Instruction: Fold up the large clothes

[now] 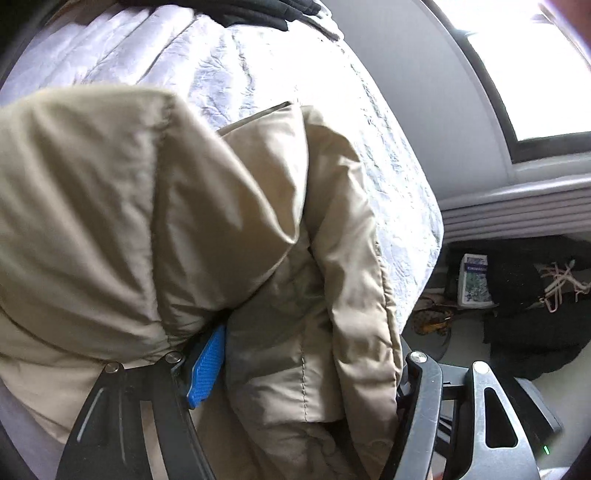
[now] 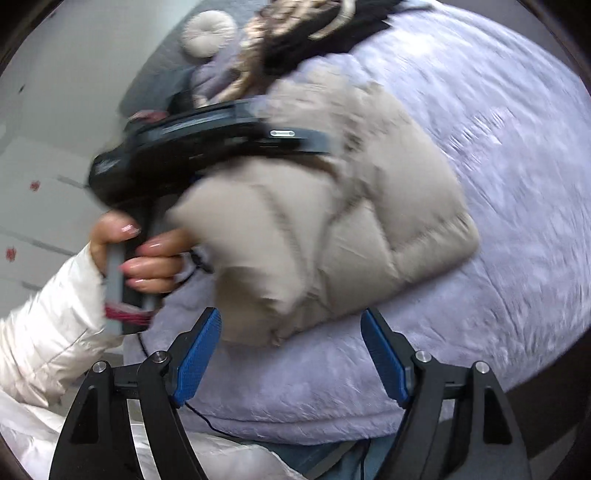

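A beige puffer jacket (image 1: 147, 206) lies bunched on a bed with a pale lilac cover (image 1: 236, 66). My left gripper (image 1: 295, 369) is closed around a thick fold of the jacket; only one blue pad (image 1: 207, 369) shows, the other is hidden by fabric. In the right wrist view the jacket (image 2: 354, 214) lies folded over on the cover (image 2: 498, 155), with the left gripper's black body (image 2: 207, 147) and the hand holding it at its left edge. My right gripper (image 2: 291, 354) is open and empty, just short of the jacket's near edge.
Dark clothes (image 1: 258, 11) lie at the bed's far end. Right of the bed are a window (image 1: 524, 66), a radiator (image 1: 517, 210), and a floor pile of dark items with a box (image 1: 474, 280). A round cushion (image 2: 208, 33) and patterned clothes (image 2: 280, 40) lie beyond the jacket.
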`<state>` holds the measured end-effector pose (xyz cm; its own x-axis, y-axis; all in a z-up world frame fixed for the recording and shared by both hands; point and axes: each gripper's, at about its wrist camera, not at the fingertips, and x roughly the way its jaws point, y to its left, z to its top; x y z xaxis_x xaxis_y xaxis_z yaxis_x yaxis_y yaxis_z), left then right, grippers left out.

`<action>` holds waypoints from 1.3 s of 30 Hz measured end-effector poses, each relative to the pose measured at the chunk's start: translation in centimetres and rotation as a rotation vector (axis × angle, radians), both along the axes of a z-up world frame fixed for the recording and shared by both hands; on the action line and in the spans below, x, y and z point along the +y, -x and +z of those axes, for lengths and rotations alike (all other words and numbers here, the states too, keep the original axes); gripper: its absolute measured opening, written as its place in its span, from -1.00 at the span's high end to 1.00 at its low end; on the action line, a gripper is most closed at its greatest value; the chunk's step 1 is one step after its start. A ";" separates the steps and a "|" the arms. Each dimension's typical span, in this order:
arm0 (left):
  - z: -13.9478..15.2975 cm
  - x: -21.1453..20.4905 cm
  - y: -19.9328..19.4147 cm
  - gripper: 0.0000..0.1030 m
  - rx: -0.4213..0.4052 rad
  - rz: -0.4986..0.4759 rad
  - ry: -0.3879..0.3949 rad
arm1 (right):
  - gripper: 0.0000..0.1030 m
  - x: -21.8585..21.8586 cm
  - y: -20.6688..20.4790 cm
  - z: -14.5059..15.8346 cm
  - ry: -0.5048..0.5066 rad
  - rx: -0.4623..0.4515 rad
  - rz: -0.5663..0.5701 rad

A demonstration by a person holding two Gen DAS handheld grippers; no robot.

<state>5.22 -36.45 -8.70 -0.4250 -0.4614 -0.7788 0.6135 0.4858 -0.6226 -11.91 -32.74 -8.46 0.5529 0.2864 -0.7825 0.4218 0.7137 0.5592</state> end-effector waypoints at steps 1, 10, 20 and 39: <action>0.5 -0.3 0.2 -0.36 -0.011 -0.010 -0.006 | -0.58 0.7 -0.8 -0.1 0.024 -0.008 0.012; 10.1 1.6 0.3 -0.36 -0.431 0.024 0.131 | 0.75 0.1 -4.4 -2.5 0.176 0.073 -0.131; 1.8 1.0 -5.1 -0.36 -0.555 0.185 -0.118 | 0.75 -3.0 -0.7 -4.3 0.179 0.143 -0.221; -2.7 -9.0 -4.0 -0.36 -0.616 0.081 -0.136 | 0.53 -12.1 6.4 -3.2 0.056 0.101 -0.487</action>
<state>9.21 -45.49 -11.35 0.1521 -0.3527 -0.9233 0.7977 0.5954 -0.0960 -18.27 -44.89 -11.61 0.5329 -0.0301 -0.8456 0.7636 0.4477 0.4653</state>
